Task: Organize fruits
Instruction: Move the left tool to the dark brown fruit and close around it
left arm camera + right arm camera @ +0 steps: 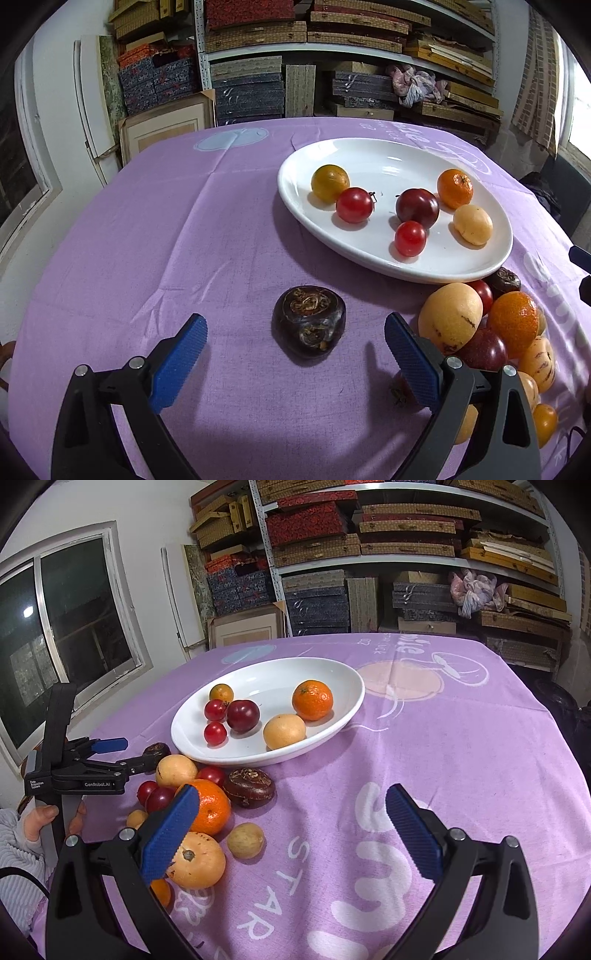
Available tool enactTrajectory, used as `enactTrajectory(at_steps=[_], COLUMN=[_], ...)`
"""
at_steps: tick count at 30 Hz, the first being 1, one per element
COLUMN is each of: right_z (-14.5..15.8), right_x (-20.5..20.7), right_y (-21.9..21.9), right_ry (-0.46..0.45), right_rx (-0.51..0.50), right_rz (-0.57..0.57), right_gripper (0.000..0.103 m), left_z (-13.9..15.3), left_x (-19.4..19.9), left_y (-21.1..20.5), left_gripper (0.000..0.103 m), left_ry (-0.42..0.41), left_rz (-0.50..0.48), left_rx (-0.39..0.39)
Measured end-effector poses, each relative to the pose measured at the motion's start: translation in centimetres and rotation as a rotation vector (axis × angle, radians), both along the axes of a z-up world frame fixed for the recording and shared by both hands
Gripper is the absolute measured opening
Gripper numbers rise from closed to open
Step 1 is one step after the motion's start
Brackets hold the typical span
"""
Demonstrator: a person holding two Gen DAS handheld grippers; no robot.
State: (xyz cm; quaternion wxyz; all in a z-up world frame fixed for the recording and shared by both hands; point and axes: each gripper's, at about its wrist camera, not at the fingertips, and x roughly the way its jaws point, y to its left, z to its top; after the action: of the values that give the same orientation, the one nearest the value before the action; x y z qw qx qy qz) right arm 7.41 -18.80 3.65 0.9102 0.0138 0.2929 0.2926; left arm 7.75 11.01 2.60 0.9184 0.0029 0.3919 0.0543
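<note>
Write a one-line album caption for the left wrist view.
Open left gripper lined up on a dark water chestnut, white plate behind.

I see table under purple printed cloth (461, 738). On cloth: white oval plate (347, 686), dark water chestnut (309, 326) alone, loose fruit pile (199, 812) touching plate's near rim.

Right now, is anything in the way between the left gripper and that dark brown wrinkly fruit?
No. The left gripper is open, and the dark fruit lies alone on the purple cloth between its fingers, nothing blocking.
</note>
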Motion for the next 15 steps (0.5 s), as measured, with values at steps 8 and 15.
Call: enactTrajectory(at_steps=[8, 15], right_z=[-0.2, -0.7], right_x=[0.4, 0.8], right_y=[0.6, 1.4], right_ry=[0.027, 0.056], right_rx=[-0.023, -0.057], right_rz=[0.021, 0.037], right_gripper=[0.099, 0.099], left_z=[-0.6, -1.2], left_x=[1.7, 2.4], left_y=[-0.3, 1.3], left_gripper=[0.098, 0.098], left_ry=[0.039, 0.082], left_rz=[-0.015, 0.018], left_rx=[0.010, -0.059])
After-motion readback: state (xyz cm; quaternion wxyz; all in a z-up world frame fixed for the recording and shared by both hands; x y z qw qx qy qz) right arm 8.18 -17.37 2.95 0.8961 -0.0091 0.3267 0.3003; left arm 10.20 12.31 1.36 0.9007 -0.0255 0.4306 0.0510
